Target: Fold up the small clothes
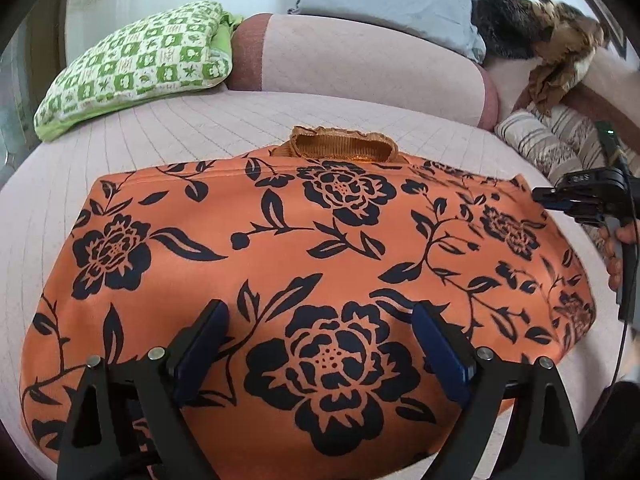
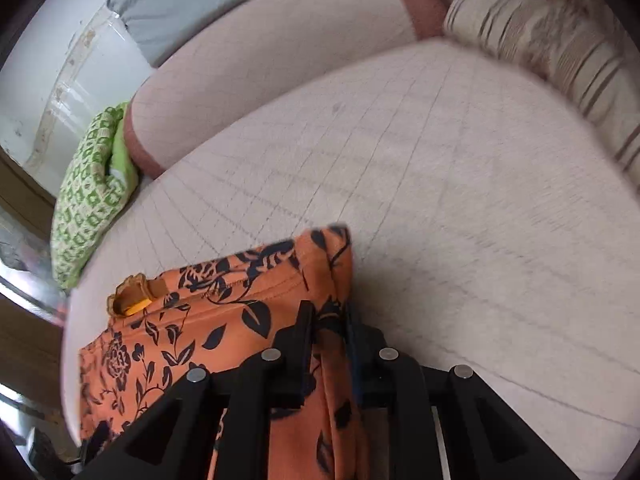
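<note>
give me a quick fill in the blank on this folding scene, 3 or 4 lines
1. The garment is orange with a dark ____ print.
2. The right gripper is ____ on a bunched edge of it.
3. The left gripper hovers ____ over the garment.
4. The checked cushion is white and ____.

Missing words: floral; shut; open; green

We are finding the garment point(image 1: 312, 264) lying flat on the sofa seat point(image 1: 168, 140). Behind it, the backrest cushion point(image 1: 360, 64) is standing; a pillow point(image 1: 136, 64) is resting to the rear left, striped cushions point(image 1: 552, 140) to the right. The right gripper point(image 2: 328, 320) is sitting at the garment's right edge.
</note>
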The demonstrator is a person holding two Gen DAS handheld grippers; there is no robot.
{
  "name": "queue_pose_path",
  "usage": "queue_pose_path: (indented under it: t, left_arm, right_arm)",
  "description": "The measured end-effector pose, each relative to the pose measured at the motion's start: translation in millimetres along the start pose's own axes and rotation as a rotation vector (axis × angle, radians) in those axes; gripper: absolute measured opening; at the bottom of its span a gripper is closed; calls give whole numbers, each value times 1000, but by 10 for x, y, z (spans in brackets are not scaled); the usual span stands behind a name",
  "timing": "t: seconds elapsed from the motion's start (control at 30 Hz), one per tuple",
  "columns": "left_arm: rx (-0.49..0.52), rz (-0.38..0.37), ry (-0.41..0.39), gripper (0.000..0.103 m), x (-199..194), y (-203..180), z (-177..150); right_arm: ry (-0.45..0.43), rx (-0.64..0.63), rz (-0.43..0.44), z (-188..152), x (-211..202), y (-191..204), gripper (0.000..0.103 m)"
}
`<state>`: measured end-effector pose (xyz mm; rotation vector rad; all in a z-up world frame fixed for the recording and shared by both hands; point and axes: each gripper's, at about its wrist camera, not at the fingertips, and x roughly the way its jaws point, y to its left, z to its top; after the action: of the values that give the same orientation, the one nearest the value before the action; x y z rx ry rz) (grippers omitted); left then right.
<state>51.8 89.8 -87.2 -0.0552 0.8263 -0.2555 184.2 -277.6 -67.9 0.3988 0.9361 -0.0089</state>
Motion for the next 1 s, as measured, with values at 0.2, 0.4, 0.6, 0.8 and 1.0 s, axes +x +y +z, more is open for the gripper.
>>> queue_pose_path:
  t: [0.2,0.4,0.6,0.8,1.0]
  left_arm:
    - [-55,28,-58,93,-164,125,38]
    - [-12,64,8,93,-17,125,8]
    - [-32,58,15,93,-13,148,4]
    - [-13,62,19,93,-3,131,-7]
    - [-21,55,18,93,-10,141,-10]
  right_arm:
    - [2,-112,174,-31,-271,422,18]
    - [168,157,233,-162,389,-75,6]
    - [64,41,189,-284,-166,91,26]
    - [52,20,88,-530,-418,-116,82]
    - [110,57,92,-742,-339,-324,82]
